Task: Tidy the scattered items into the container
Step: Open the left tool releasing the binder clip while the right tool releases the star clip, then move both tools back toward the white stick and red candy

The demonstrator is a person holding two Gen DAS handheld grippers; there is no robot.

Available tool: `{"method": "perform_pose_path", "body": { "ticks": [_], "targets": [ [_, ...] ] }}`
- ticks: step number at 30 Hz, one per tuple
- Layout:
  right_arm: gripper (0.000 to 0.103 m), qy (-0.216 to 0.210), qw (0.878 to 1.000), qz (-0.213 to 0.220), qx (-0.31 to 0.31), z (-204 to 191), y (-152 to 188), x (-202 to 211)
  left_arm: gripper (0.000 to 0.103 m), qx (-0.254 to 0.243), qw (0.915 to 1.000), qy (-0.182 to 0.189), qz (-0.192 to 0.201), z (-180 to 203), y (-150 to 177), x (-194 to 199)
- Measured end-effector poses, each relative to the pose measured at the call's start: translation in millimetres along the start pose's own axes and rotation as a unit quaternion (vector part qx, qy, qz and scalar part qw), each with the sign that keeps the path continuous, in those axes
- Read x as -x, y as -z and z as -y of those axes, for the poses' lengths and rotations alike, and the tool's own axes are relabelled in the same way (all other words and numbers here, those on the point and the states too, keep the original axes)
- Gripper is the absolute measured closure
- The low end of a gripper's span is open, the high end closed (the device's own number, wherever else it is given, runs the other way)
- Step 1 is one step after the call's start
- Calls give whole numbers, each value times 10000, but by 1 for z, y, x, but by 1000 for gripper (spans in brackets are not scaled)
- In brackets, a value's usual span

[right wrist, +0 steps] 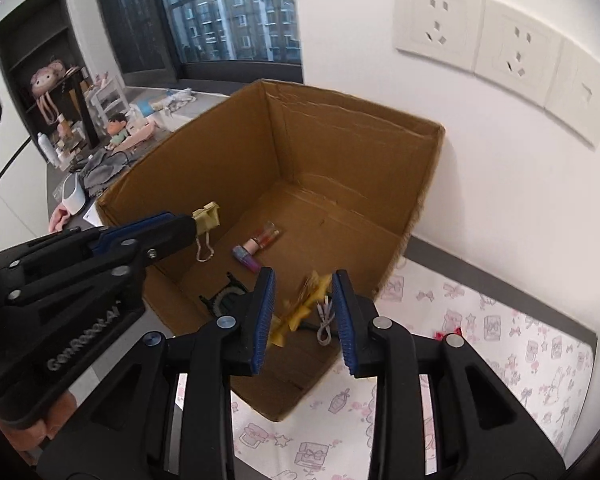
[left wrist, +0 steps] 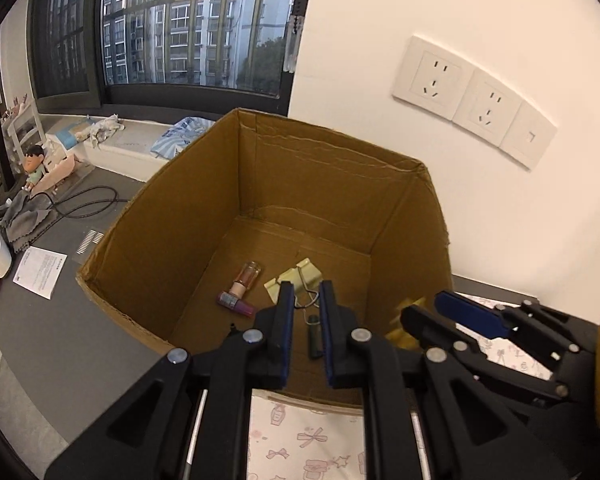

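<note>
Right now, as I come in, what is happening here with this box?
A person holds two grippers over an open cardboard box and is tidying small items into it. The left gripper holds a yellow clip above the box. The right gripper is open, with a blurred yellow item between its fingers; whether it is falling is unclear. Two bottles and a cable already lie inside.

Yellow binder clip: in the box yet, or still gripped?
Still gripped. The left hand-held gripper pinches the yellow binder clip above the cardboard box; wire handle dangling.
</note>
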State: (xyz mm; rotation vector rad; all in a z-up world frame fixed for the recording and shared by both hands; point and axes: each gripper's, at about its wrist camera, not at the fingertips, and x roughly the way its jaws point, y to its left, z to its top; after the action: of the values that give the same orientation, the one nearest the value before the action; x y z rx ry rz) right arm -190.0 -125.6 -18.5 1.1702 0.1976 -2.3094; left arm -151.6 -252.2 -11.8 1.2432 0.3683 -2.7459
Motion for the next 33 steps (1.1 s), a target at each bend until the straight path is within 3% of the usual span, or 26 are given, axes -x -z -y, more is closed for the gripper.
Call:
{"method": "perform_pose_path", "body": {
  "ticks": [2,6,10,15,23,26,33],
  "targets": [
    [71,-50,9999,64,-80,6,2,4,90,-59,10000,6,-35,4,1,0],
    [51,5,9995,221,-225,20,6,20,89,-202,9998,-23,7,15,7,7],
    [45,34,9988,381,-299,35,18,40,80,-260,9996,43,34,24,13,16],
    [42,181,9970,529,-534,71,38,65,80,-558,9982,156,154,56,33,32],
    [42,496,9925,607,-940,139,79,98,80,-860,9941,626,227,139,68,43],
    [42,549,9906,598,-1099,167,96,104,80,-620,9953,733,105,161,83,30],
    [42,669,9865,500,-1407,226,145,95,80,-845,9940,618,-330,213,119,-26]
  ]
}}
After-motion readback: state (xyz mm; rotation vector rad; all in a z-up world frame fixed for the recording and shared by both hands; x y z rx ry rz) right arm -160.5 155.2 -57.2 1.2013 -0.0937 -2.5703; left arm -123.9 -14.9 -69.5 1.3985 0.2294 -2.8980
